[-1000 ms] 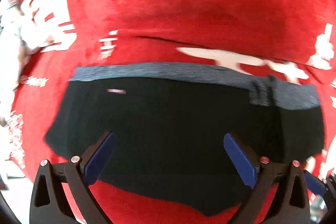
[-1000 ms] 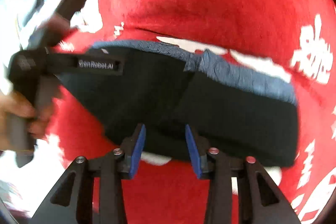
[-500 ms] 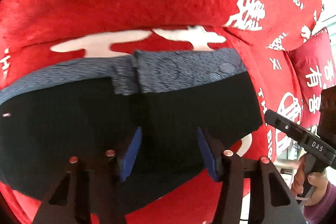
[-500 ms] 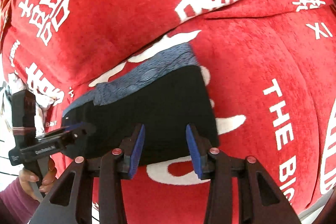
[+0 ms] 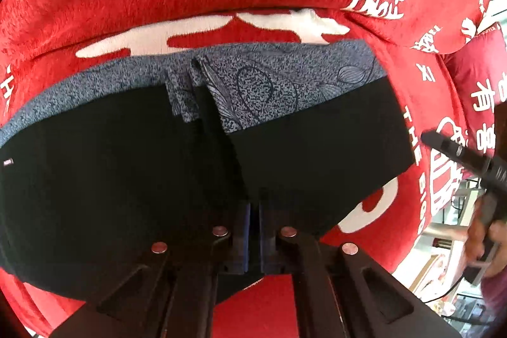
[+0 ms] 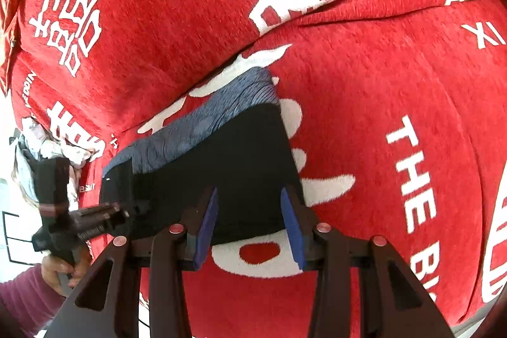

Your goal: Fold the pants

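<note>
The black pants (image 5: 126, 173) with a grey patterned waistband (image 5: 279, 75) lie folded on a red cushion. My left gripper (image 5: 253, 220) is shut, its blue pads pinched on the near black edge of the pants. In the right wrist view the pants (image 6: 228, 167) lie as a dark folded block. My right gripper (image 6: 250, 217) is open, its blue pads astride the near edge of the pants without clamping it. The left gripper (image 6: 95, 220) shows at the pants' left side in that view.
The red plush cover (image 6: 364, 100) with white characters spreads under everything. A second red cushion (image 5: 475, 78) sits at the right. A crumpled white cloth (image 6: 41, 141) lies at the left edge. The right gripper's body (image 5: 469, 160) shows at the right.
My left gripper has closed from wide open to shut on the pants' near edge. The right gripper has stayed open while the view swung to the pants' right end.
</note>
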### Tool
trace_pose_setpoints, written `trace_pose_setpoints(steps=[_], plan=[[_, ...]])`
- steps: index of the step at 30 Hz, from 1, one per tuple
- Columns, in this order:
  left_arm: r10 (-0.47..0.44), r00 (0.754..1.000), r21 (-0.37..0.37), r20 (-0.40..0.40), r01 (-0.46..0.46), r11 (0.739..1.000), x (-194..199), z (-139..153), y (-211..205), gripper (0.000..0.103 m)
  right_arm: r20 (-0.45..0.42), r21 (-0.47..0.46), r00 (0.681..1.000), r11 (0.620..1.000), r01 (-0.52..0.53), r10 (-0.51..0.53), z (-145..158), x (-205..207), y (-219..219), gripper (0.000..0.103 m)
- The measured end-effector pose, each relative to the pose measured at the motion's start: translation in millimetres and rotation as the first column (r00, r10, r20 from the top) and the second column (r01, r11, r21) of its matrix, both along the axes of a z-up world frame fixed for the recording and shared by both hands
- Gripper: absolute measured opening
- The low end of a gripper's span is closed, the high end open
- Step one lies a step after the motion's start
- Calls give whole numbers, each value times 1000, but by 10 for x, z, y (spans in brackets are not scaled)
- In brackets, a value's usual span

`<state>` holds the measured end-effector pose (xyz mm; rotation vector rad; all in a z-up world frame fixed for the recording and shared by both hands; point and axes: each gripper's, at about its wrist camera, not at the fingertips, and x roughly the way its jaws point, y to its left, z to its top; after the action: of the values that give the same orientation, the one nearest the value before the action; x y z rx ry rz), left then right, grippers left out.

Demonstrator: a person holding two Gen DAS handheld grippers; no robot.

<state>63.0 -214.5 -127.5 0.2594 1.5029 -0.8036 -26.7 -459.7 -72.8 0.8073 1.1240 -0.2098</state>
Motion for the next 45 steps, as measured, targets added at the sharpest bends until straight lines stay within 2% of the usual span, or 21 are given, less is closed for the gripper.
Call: trace_pose_setpoints(steps=[2,4,7,10,11,12,14,16,18,20,22,24,27,29,30,31,32,33,39,42,45], plan=[[19,1000,-6,-6,-19,1000,25,-12,-4,5,15,18,1000,1000,-12,11,-29,95,-118,47],[27,1000,-10,-14,-27,1000,41,-27,0,5,15,29,999,999,-29,29,-103,228,-238,62],[13,1000,-9,-7,-13,1000,24,-10,1,5,10,81,1000,996,-29,28,-315,467,-486,62],[21,1000,-10,-13,-21,1000,33,-21,-2,5,20,209,1000,978,-2,-2,-585,664,-707,62],[26,999,-12,-18,-27,1000,39,-23,3,5,19,279,1000,960,14,-20,-700,707,-760,60],[32,999,-12,-20,-32,999,45,-20,9,5,9,366,999,930,39,-45,-836,742,-790,42],[39,999,-7,-16,-39,999,44,3,34,5,-15,387,999,921,43,-41,-870,783,-756,38],[40,999,1,-10,-40,999,30,-4,70,5,48,401,999,916,-29,10,-717,814,-658,35],[46,999,-9,-14,-47,999,29,-21,78,5,43,365,998,929,-50,37,-636,837,-609,35],[51,999,-11,-10,-51,999,37,-27,39,5,-55,229,995,971,-66,80,-666,905,-561,36],[45,999,9,12,-45,999,27,-21,-2,5,-130,77,984,991,-111,120,-741,985,-440,54],[46,999,10,28,-47,999,4,-2,-4,6,-135,-4,984,993,-119,117,-686,1013,-331,59],[76,997,2,34,-76,997,-14,19,30,6,-152,-53,980,989,-137,128,-542,1001,-157,60],[95,995,1,32,-95,995,-16,38,46,7,-132,-159,980,972,-171,150,-299,948,-5,59],[102,994,10,40,-103,995,-20,47,54,22,-105,-196,981,964,-180,162,-182,920,64,56],[107,993,27,52,-109,994,-28,52,62,53,-77,-217,982,959,-185,172,-73,907,119,53],[121,989,50,83,-125,991,-36,66,79,67,-45,-219,982,957,-189,184,40,889,206,52],[134,985,43,109,-139,989,-41,93,109,75,-19,-194,980,961,-199,199,98,903,252,49],[171,973,77,156,-184,980,-43,87,251,75,40,67,948,946,-318,316,-136,1271,799,24],[172,967,110,189,-195,975,-76,30,345,75,44,160,951,938,-309,306,-406,1493,1007,23],[199,962,105,189,-221,969,-96,13,462,76,-17,248,950,922,-297,311,-750,1653,1174,23]])
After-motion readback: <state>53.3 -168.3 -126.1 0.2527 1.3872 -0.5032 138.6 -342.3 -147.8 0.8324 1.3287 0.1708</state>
